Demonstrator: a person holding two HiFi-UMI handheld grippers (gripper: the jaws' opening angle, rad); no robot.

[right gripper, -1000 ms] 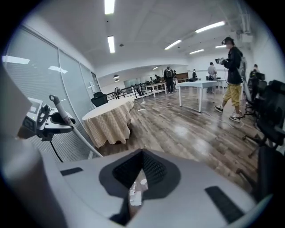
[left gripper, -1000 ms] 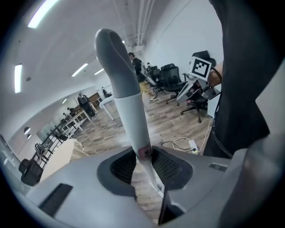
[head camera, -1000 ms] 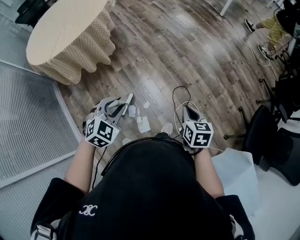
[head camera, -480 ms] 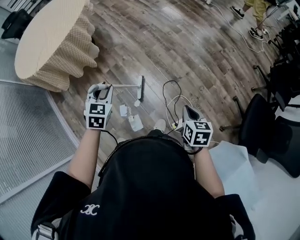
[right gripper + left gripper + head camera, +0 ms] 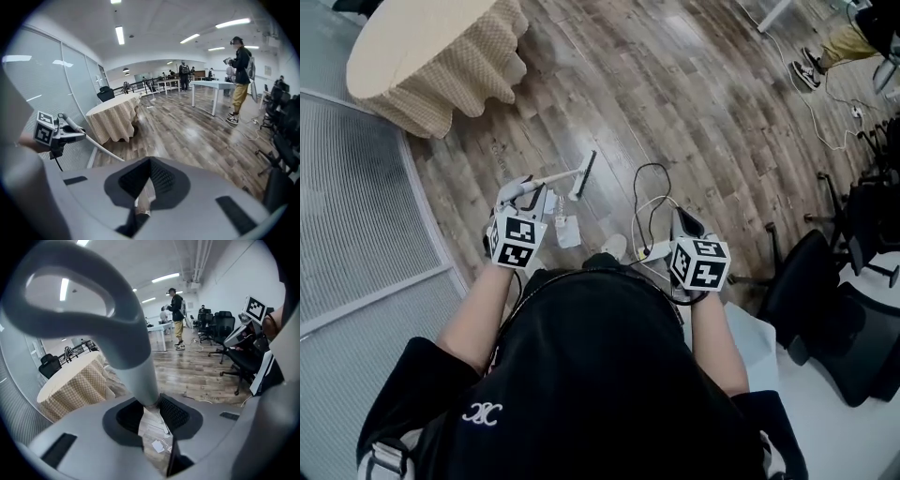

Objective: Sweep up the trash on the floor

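Left gripper point(image 5: 150, 408) is seen clenched on the grey broom handle point(image 5: 136, 357), whose looped end rises large in front of the left gripper view. From the head view the same gripper point(image 5: 523, 192) is held low over the wood-plank floor point(image 5: 675, 94), and the handle point(image 5: 553, 176) is slanted away from it to the dark broom head point(image 5: 584, 175), which is set on the planks. White paper scraps point(image 5: 567, 231) are scattered on the floor just beside the left gripper, on the near side of the broom head; one of them point(image 5: 157, 445) can also be seen through the gap below the jaws.

The right gripper point(image 5: 686, 223) is held well apart from the left, near a looped cable point(image 5: 652, 192). Its jaws point(image 5: 145, 187) are closed on a narrow pale piece point(image 5: 143, 197); what that piece is cannot be told.

A round table under a checked cloth point(image 5: 422, 52) is placed beyond the broom, and black office chairs point(image 5: 811, 281) are grouped at the right. A standing person point(image 5: 240, 79) is seen by a white table point(image 5: 213, 85).
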